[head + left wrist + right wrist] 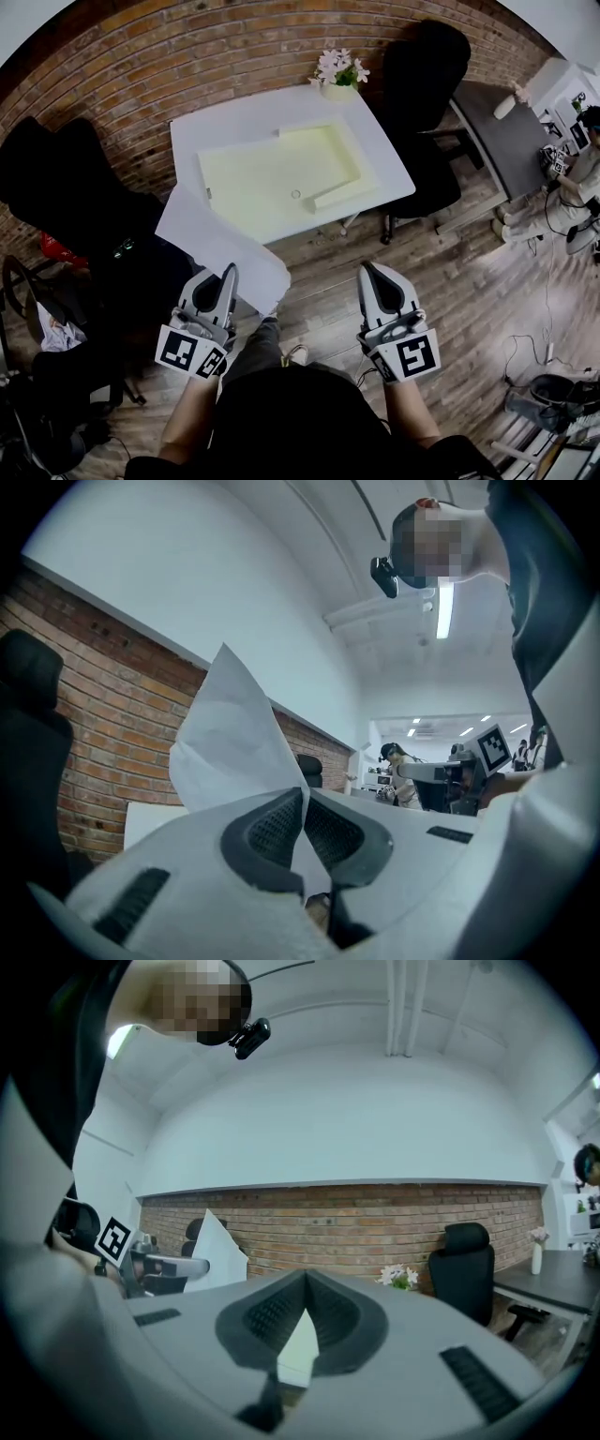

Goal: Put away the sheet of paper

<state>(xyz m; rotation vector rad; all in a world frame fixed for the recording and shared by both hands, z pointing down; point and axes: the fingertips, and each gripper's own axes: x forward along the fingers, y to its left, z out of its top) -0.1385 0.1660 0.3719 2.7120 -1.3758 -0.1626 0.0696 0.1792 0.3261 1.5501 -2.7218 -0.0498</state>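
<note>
Head view, at its left, has the left gripper (229, 274) pinched shut on the near edge of the sheet of paper (217, 236). The sheet is in the air between the person and the white table (216, 127), and its far corner reaches toward the table's near-left corner; whether it touches there cannot be told. In the left gripper view the paper (234, 733) rises curled from between the closed pads (272, 829), so the grip looks to be on a narrow strip only. That is the first risk: a quick swing could pull the sheet out or tear it at the pinch.

Further right, a pale yellow tray (319, 128) lies open on the table and looks like the likely home for the sheet. A limp, one-edged hold lets the free end droop, so it may catch the table edge or the tray's raised rim and fold or crumple. Let go too high, it could drift off and miss. The flowers (339, 68) at the table's back edge could be knocked by too long a reach.

At the right, the right gripper (367, 272) is empty, its jaws closed tip to tip (305, 1279), so it cannot steady the loose end unless it opens first
</note>
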